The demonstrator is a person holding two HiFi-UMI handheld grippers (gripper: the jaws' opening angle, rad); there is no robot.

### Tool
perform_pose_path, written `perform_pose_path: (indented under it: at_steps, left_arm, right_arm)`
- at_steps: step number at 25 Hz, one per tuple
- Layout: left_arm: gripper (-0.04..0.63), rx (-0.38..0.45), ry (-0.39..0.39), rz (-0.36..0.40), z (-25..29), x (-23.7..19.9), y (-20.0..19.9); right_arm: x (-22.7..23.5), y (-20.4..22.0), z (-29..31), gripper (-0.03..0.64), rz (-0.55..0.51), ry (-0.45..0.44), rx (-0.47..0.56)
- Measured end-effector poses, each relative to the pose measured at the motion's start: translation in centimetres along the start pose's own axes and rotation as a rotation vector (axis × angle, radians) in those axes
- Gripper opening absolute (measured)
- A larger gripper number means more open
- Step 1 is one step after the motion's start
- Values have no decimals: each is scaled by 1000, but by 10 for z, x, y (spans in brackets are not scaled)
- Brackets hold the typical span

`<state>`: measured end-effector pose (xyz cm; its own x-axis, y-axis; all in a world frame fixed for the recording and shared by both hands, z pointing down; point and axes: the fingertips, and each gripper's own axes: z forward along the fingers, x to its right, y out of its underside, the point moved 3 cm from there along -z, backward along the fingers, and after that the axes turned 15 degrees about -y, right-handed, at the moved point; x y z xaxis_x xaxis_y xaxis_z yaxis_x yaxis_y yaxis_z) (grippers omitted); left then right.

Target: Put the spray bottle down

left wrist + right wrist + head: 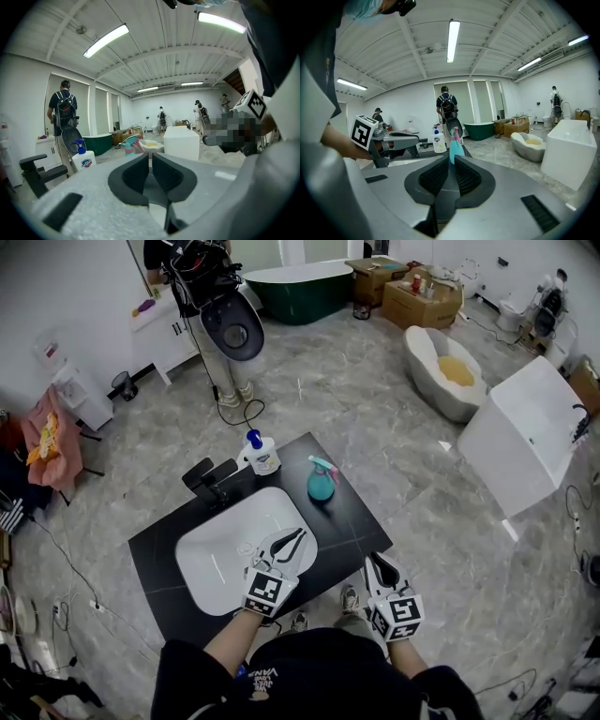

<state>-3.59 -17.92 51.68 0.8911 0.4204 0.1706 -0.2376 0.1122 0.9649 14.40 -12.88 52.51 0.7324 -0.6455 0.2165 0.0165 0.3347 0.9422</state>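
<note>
The spray bottle (321, 480) stands upright on the black table (159, 554), just past the far right corner of the sink (211, 549), and neither of my grippers touches it. My left gripper (298, 534) hangs over the right side of the sink with its jaws drawn together to a thin slit and nothing between them. My right gripper (375, 563) is off to the right of the sink, by the table's near edge, with its jaws just as narrow and empty. It points towards the spray bottle, which shows well beyond the jaw tips. A white pump bottle (262, 454) stands behind the sink, left of the spray bottle, with a black faucet (211, 479) at the sink's far left corner.
</note>
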Motion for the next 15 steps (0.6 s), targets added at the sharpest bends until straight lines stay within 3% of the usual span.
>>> perform_pose_path:
  at_steps: [9, 15]
  left_arm:
    - [20, 22, 46, 13, -48, -4, 0]
    - [18, 9, 68, -22, -85, -14, 13]
  right_arm:
    - [-33, 0, -7, 18, -17, 54, 29]
    - [-62, 4, -10, 5, -28, 80, 33]
